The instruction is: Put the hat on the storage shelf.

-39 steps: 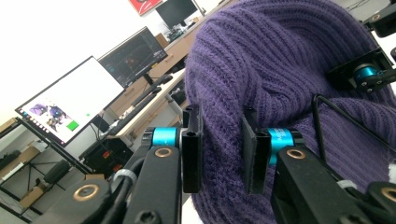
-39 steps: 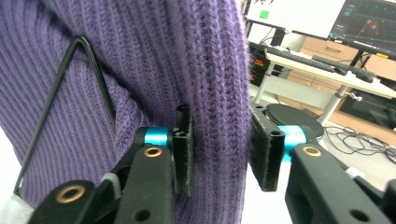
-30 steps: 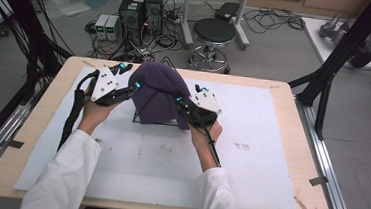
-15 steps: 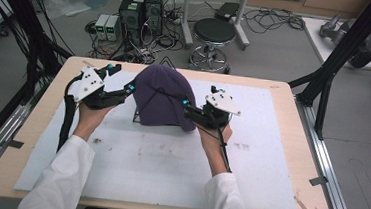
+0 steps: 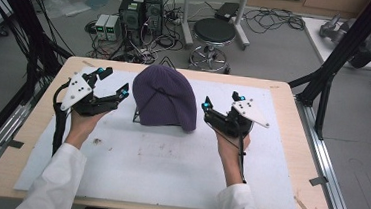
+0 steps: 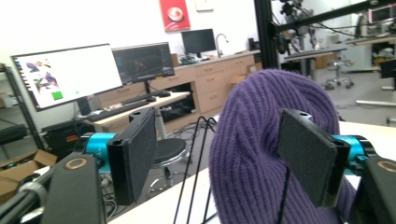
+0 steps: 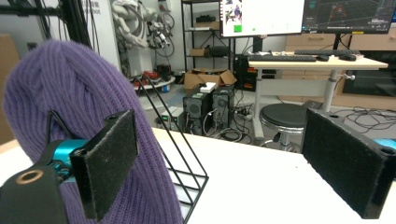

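- Since the earlier frames both grippers had drawn outward from the hat (image 5: pixel 164 103): a second before they were pressed against its sides, and now each stood clear of it.
- The left gripper (image 5: pixel 109 89) hung just left of the hat with its jaws spread and nothing between them; in the left gripper view the hat (image 6: pixel 271 144) sat ahead and to the right, behind the right pad (image 6: pixel 306 156) and not pinched by it.
- The right gripper (image 5: pixel 219 107) sat just right of the hat's lower edge, jaws likewise wide apart and empty; its own view showed the hat (image 7: pixel 70 112) at the left and bare table (image 7: pixel 261 186) between the pads.
- The hat stood at the far middle of the table (image 5: pixel 285 90), draped over a black wire stand (image 7: pixel 180 158) whose foot poked out at the near left (image 5: pixel 136 115).
- Judged from this, the dressing of the stand looked done: the hat covered it nearly whole and sat upright.
- What seemed left was at most a small tug to even the hem, or simply pulling the hands away.
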`<state>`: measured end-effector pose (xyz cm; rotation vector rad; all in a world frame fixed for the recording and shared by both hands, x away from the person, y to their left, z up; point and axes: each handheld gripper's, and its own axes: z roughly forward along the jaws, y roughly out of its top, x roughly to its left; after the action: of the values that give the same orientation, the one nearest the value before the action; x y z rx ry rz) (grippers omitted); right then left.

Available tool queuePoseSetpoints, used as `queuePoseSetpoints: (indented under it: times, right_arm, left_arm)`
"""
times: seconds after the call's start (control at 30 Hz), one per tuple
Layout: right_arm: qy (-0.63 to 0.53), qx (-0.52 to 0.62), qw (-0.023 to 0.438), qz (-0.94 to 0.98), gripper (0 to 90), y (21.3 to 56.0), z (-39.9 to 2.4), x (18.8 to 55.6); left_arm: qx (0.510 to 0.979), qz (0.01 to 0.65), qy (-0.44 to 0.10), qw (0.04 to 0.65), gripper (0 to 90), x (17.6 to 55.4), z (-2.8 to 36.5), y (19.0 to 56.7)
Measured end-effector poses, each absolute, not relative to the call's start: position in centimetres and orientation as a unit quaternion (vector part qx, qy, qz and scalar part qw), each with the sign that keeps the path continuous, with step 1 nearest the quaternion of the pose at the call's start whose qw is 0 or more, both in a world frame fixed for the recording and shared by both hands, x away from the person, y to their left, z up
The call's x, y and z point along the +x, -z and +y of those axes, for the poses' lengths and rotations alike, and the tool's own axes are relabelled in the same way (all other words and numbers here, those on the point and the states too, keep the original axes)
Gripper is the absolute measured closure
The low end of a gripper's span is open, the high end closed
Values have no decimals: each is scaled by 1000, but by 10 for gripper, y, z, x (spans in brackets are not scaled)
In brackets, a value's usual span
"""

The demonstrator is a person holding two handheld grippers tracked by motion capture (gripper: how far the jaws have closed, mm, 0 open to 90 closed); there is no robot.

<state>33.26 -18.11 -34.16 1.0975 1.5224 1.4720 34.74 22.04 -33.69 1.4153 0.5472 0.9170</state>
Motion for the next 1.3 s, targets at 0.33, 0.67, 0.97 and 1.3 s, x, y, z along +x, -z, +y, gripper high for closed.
queuePoseSetpoints:
  times: [0.33, 0.67, 0.97, 1.3]
  right_arm:
    - [-586, 427, 400, 562, 108, 351, -206, 306]
    - [-593, 422, 423, 540, 108, 361, -221, 280]
    - [-597, 442, 427, 515, 108, 384, -241, 260]
    - [-585, 476, 423, 503, 108, 400, -265, 250]
  left_arm:
    - [576, 266, -422, 648, 273, 330, 239, 347]
    - [545, 267, -424, 672, 272, 309, 249, 356]
    - [532, 271, -427, 679, 273, 296, 254, 362]
    - [534, 294, -424, 670, 273, 285, 266, 382]
